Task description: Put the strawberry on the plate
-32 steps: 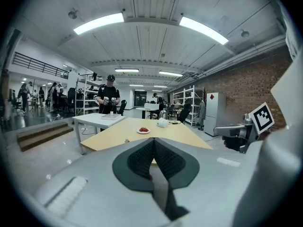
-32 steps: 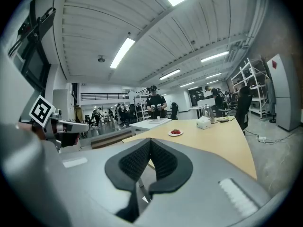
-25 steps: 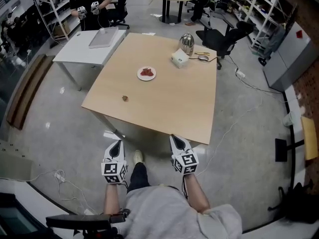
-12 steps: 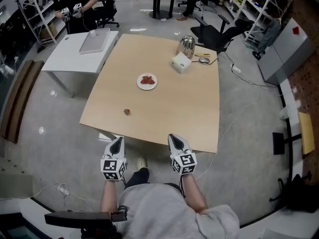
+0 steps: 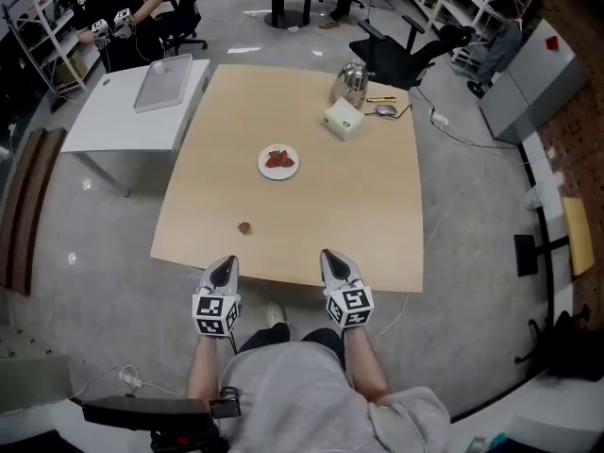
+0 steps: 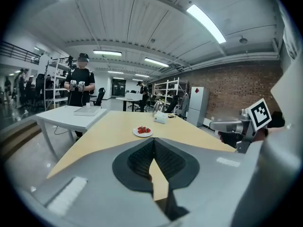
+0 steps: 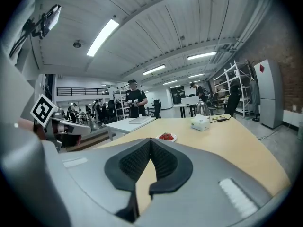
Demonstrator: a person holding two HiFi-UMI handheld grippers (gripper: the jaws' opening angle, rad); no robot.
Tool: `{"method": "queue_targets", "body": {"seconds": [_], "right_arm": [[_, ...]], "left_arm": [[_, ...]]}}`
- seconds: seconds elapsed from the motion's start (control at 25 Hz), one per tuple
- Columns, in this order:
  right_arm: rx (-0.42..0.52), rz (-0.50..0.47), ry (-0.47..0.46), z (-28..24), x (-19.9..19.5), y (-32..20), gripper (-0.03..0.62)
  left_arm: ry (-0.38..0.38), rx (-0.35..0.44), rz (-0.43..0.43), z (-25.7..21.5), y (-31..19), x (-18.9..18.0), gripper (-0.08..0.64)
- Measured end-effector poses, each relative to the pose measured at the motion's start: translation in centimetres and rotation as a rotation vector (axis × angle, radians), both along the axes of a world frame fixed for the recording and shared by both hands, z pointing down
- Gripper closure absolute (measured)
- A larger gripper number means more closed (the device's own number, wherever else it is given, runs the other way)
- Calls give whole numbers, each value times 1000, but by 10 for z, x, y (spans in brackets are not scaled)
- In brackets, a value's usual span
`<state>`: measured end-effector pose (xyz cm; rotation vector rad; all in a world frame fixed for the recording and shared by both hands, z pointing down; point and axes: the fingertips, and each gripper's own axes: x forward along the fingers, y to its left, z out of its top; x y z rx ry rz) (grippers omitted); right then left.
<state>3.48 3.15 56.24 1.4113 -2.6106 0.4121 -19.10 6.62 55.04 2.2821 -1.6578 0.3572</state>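
Two grippers sit side by side at the near edge of the table (image 5: pixel 359 215), held low in front of the person. The left gripper (image 5: pixel 226 264) has its jaws pressed together with nothing between them, and the right gripper (image 5: pixel 333 257) is likewise closed and empty, its tips meeting over bare wood in its own view. Just ahead of the left gripper and a touch to its right, the strawberry (image 5: pixel 244 226) lies alone on the tabletop, apart from both tools. Farther ahead, between the lines of the two grippers, the plate (image 5: pixel 278 176) rests near the middle of the table with red fruit (image 5: pixel 277 159) already on it; both gripper views show it straight beyond the closed tips. Beyond the plate and ahead of the right gripper stands a white box (image 5: pixel 342 119), with a kettle (image 5: pixel 352 81) just behind it at the far edge. Far off to the left, a white table (image 5: pixel 113 111) carries a tray (image 5: pixel 162 70), and a person (image 5: pixel 118 8) stands past it.
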Motion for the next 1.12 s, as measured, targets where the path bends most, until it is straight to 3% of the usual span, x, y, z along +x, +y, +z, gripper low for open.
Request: {"method": "queue_targets", "body": {"seconds": [0.52,0.68,1.12], "right_arm": [[-85,37,18,41,0,-25,586],[-113,18,25,51,-4,-42,586],[-183,-12,48,76,-9,-91,586]], "left_arm": [[21,-127,9,57,-53,-13,540],[-4,-163,12,69,-67,-11,537],[-19,-311,19,124,-100,-11,466]]}}
